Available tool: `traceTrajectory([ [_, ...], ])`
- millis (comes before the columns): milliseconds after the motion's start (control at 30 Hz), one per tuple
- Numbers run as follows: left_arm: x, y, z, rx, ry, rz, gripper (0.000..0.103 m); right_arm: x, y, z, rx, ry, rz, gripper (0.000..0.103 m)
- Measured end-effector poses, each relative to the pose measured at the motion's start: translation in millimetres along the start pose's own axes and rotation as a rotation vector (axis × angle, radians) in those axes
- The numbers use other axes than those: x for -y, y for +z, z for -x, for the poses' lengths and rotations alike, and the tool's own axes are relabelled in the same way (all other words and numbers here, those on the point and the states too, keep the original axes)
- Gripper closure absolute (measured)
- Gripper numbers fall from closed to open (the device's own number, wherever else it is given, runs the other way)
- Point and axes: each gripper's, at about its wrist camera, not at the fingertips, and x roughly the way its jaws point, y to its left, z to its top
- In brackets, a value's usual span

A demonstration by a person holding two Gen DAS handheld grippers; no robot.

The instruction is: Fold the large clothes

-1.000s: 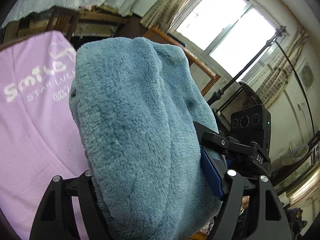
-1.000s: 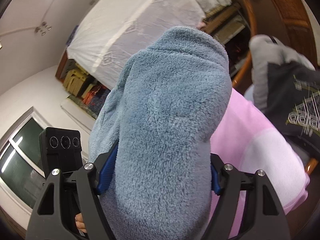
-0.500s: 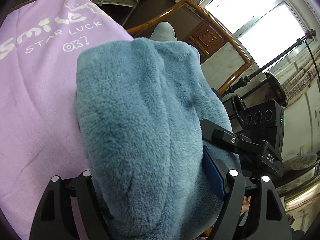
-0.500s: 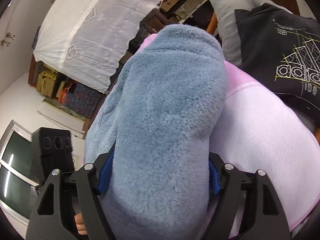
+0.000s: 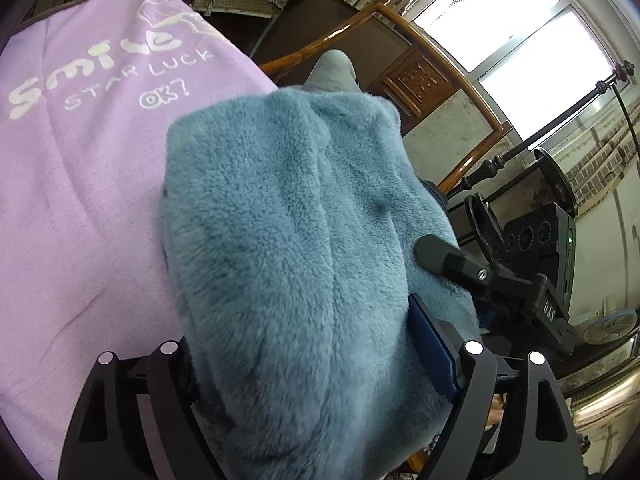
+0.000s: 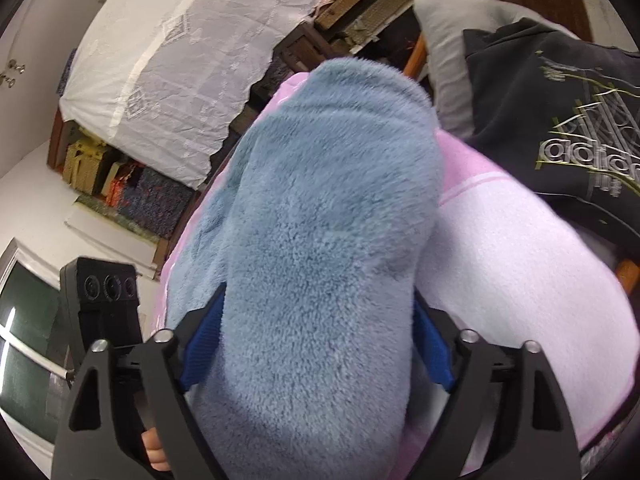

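A thick blue fleece garment [image 5: 288,220] is bunched between the fingers of both grippers and rests on a pink towel [image 5: 80,200] printed with white "smile" lettering. The jaws of my left gripper [image 5: 304,320] are opening; its blue pad [image 5: 430,344] still lies against the fleece. My right gripper [image 6: 316,332] holds the same fleece [image 6: 332,184] over the pink towel [image 6: 520,280]. Its jaws are opening too, and both pads still touch the pile. The fingertips of both are buried in the cloth.
A black sweatshirt [image 6: 560,120] with printed lettering and a grey garment [image 6: 448,20] lie beyond the towel. A curved wooden frame [image 5: 440,60] runs behind, under a bright window [image 5: 520,40]. A white lace cloth [image 6: 192,60] covers furniture at the back.
Both grippers have come down with the fleece from mid-air onto the pink towel. Their fingers stand slightly wider apart around it than before.
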Motion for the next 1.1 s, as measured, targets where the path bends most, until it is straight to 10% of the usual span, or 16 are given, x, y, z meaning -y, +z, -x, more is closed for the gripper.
traceTrajectory([
  [300, 25.3, -15.6, 45.0, 0.157, 0.203, -0.134, 0.018, -30.3, -20.8, 49.0, 0.146, -0.163, 0.173, 0.015],
  [433, 38.3, -27.4, 55.4, 0.279, 0.411, -0.204, 0.011, -58.0, -40.0, 51.8, 0.185, -0.242, 0.292, 0.021],
  [667, 29.8, -35.3, 16.7, 0.24, 0.615, -0.26, 0.003, -58.1, -66.4, 27.1, 0.107, -0.293, 0.305, 0.024],
  [833, 34.5, -41.0, 16.2, 0.277, 0.656, -0.303, 0.003, -13.3, -64.6, 13.8, 0.044, -0.113, 0.08, 0.02],
  [1100, 44.5, -50.8, 27.8, 0.32, 0.674, -0.315, 0.004, -49.2, -75.7, 30.9, 0.1, -0.288, 0.214, 0.019],
])
